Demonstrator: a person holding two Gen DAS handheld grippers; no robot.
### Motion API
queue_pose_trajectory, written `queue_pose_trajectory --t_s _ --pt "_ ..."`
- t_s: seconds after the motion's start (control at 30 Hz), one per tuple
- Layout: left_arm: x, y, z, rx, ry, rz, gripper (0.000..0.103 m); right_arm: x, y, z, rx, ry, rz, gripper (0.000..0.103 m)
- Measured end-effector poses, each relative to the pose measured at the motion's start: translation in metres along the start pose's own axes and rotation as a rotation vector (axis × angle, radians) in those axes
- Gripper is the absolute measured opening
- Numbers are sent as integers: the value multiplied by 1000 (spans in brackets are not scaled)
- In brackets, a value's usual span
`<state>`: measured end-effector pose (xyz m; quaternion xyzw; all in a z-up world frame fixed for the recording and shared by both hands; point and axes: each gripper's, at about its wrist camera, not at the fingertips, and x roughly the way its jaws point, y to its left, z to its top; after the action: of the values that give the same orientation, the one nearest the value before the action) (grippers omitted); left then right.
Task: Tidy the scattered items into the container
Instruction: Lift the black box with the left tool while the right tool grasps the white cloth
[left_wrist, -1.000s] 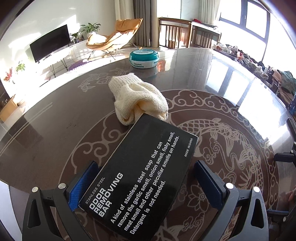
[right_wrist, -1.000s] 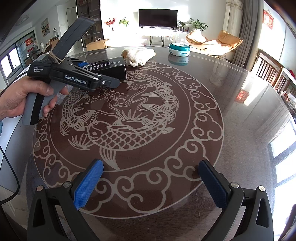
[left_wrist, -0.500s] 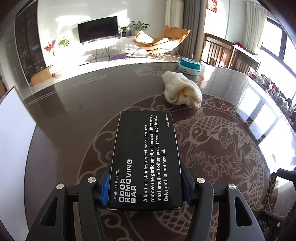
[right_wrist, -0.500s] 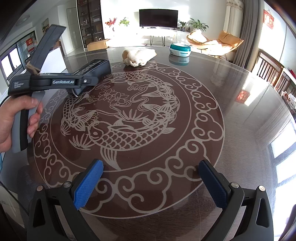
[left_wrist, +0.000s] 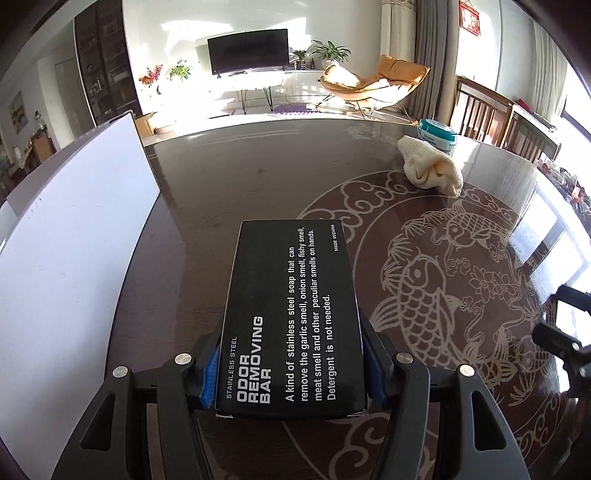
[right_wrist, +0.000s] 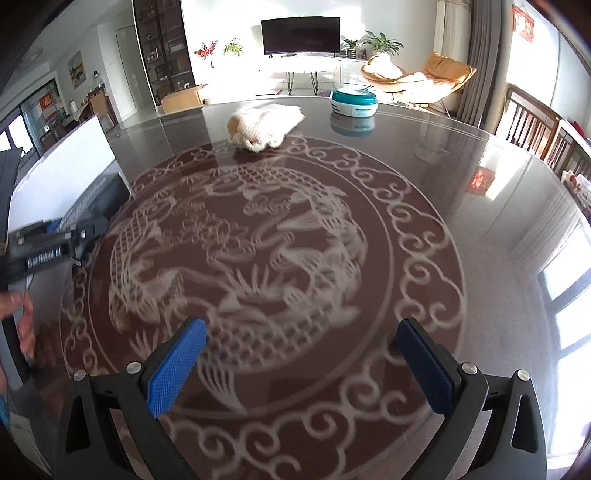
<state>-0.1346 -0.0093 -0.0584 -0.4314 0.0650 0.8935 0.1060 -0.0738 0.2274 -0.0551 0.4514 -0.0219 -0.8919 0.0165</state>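
Left tongs (left_wrist: 291, 373): black frame, ribbed blue pads (left_wrist: 209, 373) pressing both long sides of the black box (left_wrist: 291, 317); the log-side reading is that the jaws are easing open a little, with the box between them.
Black box: flat, matte, rectangular carton, near end between the pads, far end pointing away over the tabletop (left_wrist: 229, 184).
Box writing: white print, "STAINLESS STEEL ODOR REMOVING BAR", "Detergent is not needed.", "MADE IN CHINA".
Right tongs (right_wrist: 301, 363): same black frame, blue textured pads wide apart, nothing between them, bare tabletop below.
Left tool seen from the right: black body marked "GenRobot.AI", a person's hand (right_wrist: 22, 321) on it at the left edge.
White container (left_wrist: 74, 236): smooth, flat white wall just left of the left tongs.
Cloth (left_wrist: 432, 170): cream, knitted, crumpled, well ahead and to the right of the left tongs.
Round tin (left_wrist: 437, 133): teal and white, just beyond the cloth.
Tabletop: dark brown, glossy, round, pale carp and cloud-scroll pattern.
Room: television, orange lounge chair, potted plants, wooden chairs, sunlit windows.
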Motion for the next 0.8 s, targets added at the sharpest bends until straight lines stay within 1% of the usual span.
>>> queue_pose_trajectory --t_s 0.13,0.2,0.27,0.33,0.43,0.5,0.53,0.57,0.63,0.73,0.8 --pt "-2 1 -1 0 0 1 62 52 34 62 -123 23 12 103" --pt "-2 1 -1 0 0 2 62 73 49 89 -156 29 28 103" --pt "-2 1 -1 1 0 2 62 91 57 113 -143 32 21 103" --pt "-2 1 -1 1 0 1 62 108 58 133 -108 32 -4 103" --pt "-2 1 -1 1 0 1 62 120 56 149 -73 34 -28 103" --pt "-1 0 -1 1 0 2 62 118 52 152 -73 6 -30 89" --pt "-1 0 -1 1 0 2 62 115 50 153 -63 -10 -38 69" --pt "-1 0 -1 1 0 2 62 113 48 153 -50 -18 -38 52" --pt "-1 0 -1 0 0 1 62 107 45 150 -41 -19 -25 46" --pt "-2 0 -2 2 -2 -5 60 94 45 135 -37 -24 22 45" --pt "-2 0 -2 -1 -2 -8 59 79 46 116 -40 -31 62 45"
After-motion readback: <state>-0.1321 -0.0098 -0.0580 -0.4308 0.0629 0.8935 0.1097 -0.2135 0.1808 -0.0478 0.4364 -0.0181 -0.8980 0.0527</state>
